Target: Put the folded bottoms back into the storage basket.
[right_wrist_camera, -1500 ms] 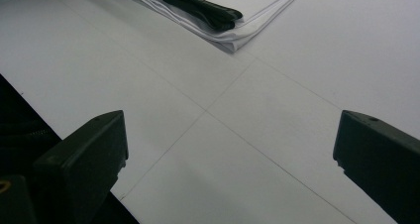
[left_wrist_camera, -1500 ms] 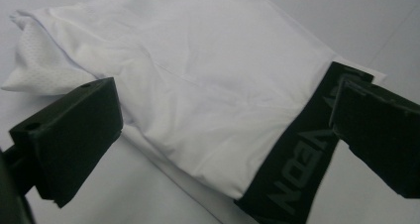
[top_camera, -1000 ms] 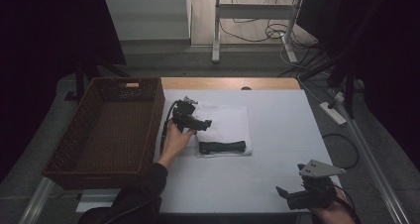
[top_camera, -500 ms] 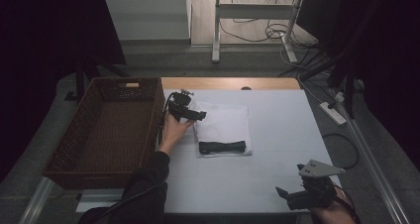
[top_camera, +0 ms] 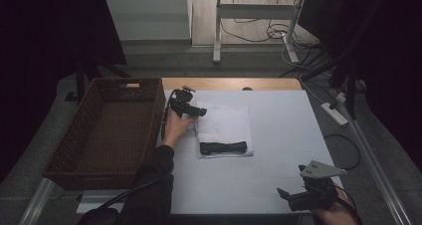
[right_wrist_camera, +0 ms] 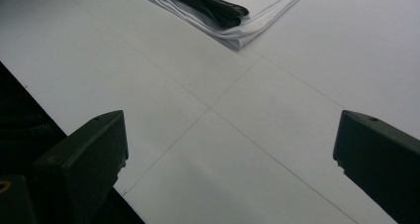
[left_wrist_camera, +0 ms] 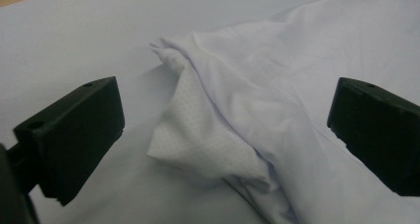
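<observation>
Brown wicker is taking up the left side: a woven basket [top_camera: 107, 130] is sitting at the left edge of the white table [top_camera: 278, 135]. Just to its right, the person's left hand [top_camera: 176, 127] is holding the left gripper [top_camera: 196, 111] over the far left corner of a folded white cloth [top_camera: 226, 125]. In the left gripper view its fingers [left_wrist_camera: 74, 135] are standing wide apart, with a bunched-up corner of the cloth [left_wrist_camera: 233, 120] lying between them but untouched by either one. A dark rolled item [top_camera: 223, 148] is lying across the near edge of the cloth, and it is showing again at the top of the right gripper view [right_wrist_camera: 208, 3]. Far off at the near right corner, the right gripper [top_camera: 288, 197] is hovering low over bare table, its fingers [right_wrist_camera: 84, 159] spread wide and holding nothing.
</observation>
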The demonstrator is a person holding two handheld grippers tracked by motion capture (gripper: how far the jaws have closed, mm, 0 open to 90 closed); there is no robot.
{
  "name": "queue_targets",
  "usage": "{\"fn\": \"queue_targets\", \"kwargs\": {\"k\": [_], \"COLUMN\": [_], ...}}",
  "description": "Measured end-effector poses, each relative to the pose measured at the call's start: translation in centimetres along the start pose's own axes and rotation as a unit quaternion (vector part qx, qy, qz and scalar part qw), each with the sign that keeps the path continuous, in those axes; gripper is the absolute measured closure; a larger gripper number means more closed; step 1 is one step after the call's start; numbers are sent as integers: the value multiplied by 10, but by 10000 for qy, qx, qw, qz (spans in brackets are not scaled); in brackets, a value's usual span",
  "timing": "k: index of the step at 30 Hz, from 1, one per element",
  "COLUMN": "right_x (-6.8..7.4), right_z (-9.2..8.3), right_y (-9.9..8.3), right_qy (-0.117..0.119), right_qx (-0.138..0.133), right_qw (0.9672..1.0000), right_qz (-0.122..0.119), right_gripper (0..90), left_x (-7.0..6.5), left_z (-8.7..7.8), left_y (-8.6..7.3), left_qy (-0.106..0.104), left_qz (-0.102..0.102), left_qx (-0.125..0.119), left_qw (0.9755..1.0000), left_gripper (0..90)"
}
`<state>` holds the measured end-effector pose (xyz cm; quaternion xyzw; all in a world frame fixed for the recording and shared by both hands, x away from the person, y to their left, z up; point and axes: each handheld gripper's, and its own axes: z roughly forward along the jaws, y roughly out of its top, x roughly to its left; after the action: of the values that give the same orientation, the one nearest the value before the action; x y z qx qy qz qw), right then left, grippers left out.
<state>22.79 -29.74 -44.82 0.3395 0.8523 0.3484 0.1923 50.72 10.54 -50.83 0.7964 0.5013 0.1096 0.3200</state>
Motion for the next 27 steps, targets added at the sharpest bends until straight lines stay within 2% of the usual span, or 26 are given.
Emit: {"fn": "queue_targets", "kwargs": {"k": [2, 6, 9, 12, 14, 16, 18, 20, 21, 27], "right_x": [0, 0, 0, 0, 0, 0, 0, 0, 0, 0], "right_z": [0, 0, 0, 0, 0, 0, 0, 0, 0, 0], "right_y": [0, 0, 0, 0, 0, 0, 0, 0, 0, 0], "right_qy": [-10, -3, -7, -15, -13, -12, -14, -15, 14, 60], "right_qx": [-4, -2, -7, -3, -4, -4, -7, -6, -14, 6], "right_qw": [10000, 10000, 10000, 10000, 10000, 10000, 10000, 10000, 10000, 10000], "right_qz": [-5, -6, -7, 3, 1, -2, -4, -2, -19, 10], "right_gripper": [13, 12, 12, 12, 13, 13, 12, 12, 12, 12], "left_x": [1, 4, 6, 7, 9, 9, 8, 6, 6, 6], "left_z": [3, 11, 18, 21, 24, 27, 26, 25, 24, 24], "left_y": [1, 3, 3, 2, 0, -1, -2, -3, -4, -10], "left_qy": [94, 138, 364, 510, 386, 312, 250, 157, 73, -105], "left_qz": [-8, -33, 24, 23, -42, -17, 26, 101, 155, 186], "left_qx": [10, 87, 222, 229, 235, 236, 197, 175, 126, -77], "left_qw": [10000, 9999, 9991, 9984, 9990, 9992, 9995, 9997, 9998, 9997], "left_gripper": [29, 48, 70, 131, 181, 259, 287, 363, 438, 546]}}
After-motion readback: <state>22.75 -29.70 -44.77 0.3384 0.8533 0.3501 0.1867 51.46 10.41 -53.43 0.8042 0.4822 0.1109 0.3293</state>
